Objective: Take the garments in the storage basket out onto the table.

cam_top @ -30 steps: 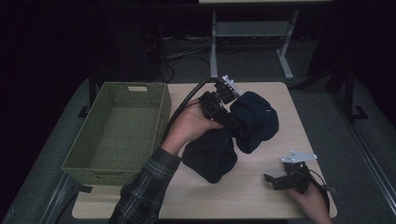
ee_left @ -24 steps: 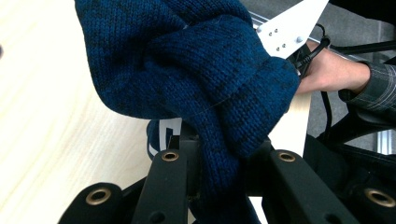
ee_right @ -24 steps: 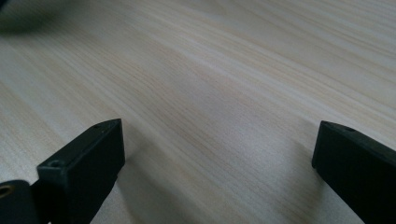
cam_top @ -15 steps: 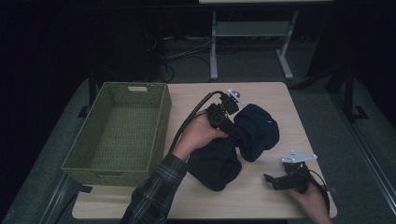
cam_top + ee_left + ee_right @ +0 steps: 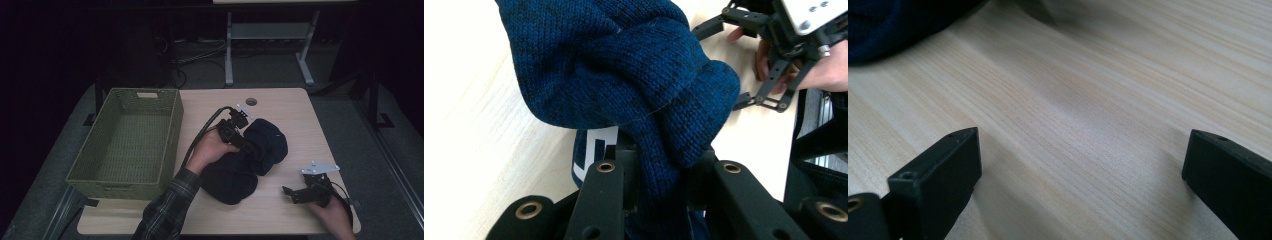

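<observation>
A dark blue knitted garment (image 5: 250, 155) lies bunched on the wooden table (image 5: 280, 107). My left gripper (image 5: 245, 142) is shut on a fold of it, and in the left gripper view the blue knit (image 5: 624, 75) is pinched between the black jaws, with a white label (image 5: 596, 147) below. My right gripper (image 5: 295, 194) rests low at the table's front right, apart from the garment. In the right gripper view its jaws stand wide open over bare wood, with my right gripper (image 5: 1078, 175) holding nothing. The garment's edge (image 5: 893, 25) shows at the upper left there.
A green woven basket (image 5: 172, 130) stands empty at the left of the table. A round hole (image 5: 251, 101) is in the tabletop near the back edge. Cables and a metal stand (image 5: 230, 45) lie on the dark floor behind.
My left hand has come down and slightly right with the garment, which has settled lower on the table. The right gripper has stayed in place.
</observation>
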Motion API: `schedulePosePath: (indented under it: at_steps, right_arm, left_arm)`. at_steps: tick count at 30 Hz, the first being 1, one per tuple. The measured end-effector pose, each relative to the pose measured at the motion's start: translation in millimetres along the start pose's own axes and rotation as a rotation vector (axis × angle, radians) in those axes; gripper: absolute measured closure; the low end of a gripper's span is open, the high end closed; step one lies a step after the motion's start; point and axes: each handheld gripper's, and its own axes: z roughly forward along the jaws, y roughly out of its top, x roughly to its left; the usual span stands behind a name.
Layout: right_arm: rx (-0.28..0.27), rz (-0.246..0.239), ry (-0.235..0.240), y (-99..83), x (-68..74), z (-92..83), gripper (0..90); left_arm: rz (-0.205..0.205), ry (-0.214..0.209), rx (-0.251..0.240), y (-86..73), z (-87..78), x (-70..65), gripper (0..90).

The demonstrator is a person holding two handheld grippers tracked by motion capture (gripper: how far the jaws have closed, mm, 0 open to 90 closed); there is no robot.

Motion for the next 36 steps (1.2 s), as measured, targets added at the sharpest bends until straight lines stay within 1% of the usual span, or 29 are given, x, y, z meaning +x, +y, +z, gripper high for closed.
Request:
schedulePosePath:
  at_steps: [3, 6, 9, 11, 17, 22, 26, 29, 34, 36]
  right_arm:
    - [0.0, 0.001, 0.001, 0.0, 0.1, -0.1, 2.2]
    - [0.0, 0.0, -0.001, 0.0, 0.0, 0.1, 2.2]
    - [0.0, 0.0, -0.001, 0.0, 0.0, 0.1, 2.2]
    - [0.0, -0.001, -0.001, 0.0, -0.1, 0.1, 2.2]
    - [0.0, 0.001, 0.001, 0.0, 0.0, 0.1, 2.2]
    - [0.0, -0.001, -0.001, 0.0, -0.1, 0.1, 2.2]
    - [0.0, -0.001, -0.001, 0.0, -0.1, 0.1, 2.2]
    - [0.0, -0.001, -0.001, 0.0, -0.1, 0.1, 2.2]
    - [-0.001, -0.001, -0.001, 0.0, -0.1, 0.2, 2.2]
    - [0.0, -0.001, -0.001, 0.0, -0.1, 0.2, 2.2]
  left_arm:
    - [-0.015, 0.015, 0.002, -4.7, 2.5, 5.7, 75.0]
    - [-0.035, 0.019, -0.012, -10.8, 5.7, 12.2, 74.9]
    - [-0.046, 0.048, -0.002, -16.1, 8.6, 17.7, 74.8]
    - [-0.062, 0.065, -0.007, -19.7, 10.2, 21.8, 74.7]
    - [-0.082, 0.111, -0.014, -27.8, 12.0, 31.5, 74.4]
    - [-0.112, 0.133, -0.015, -34.2, 16.2, 39.1, 74.2]
    - [-0.127, 0.156, 0.002, -39.4, 21.6, 45.1, 74.1]
    - [-0.14, 0.182, 0.015, -44.1, 25.5, 49.9, 74.1]
    - [-0.158, 0.205, 0.034, -51.6, 31.6, 56.6, 73.9]
    - [-0.158, 0.216, 0.053, -55.6, 35.1, 59.5, 73.9]
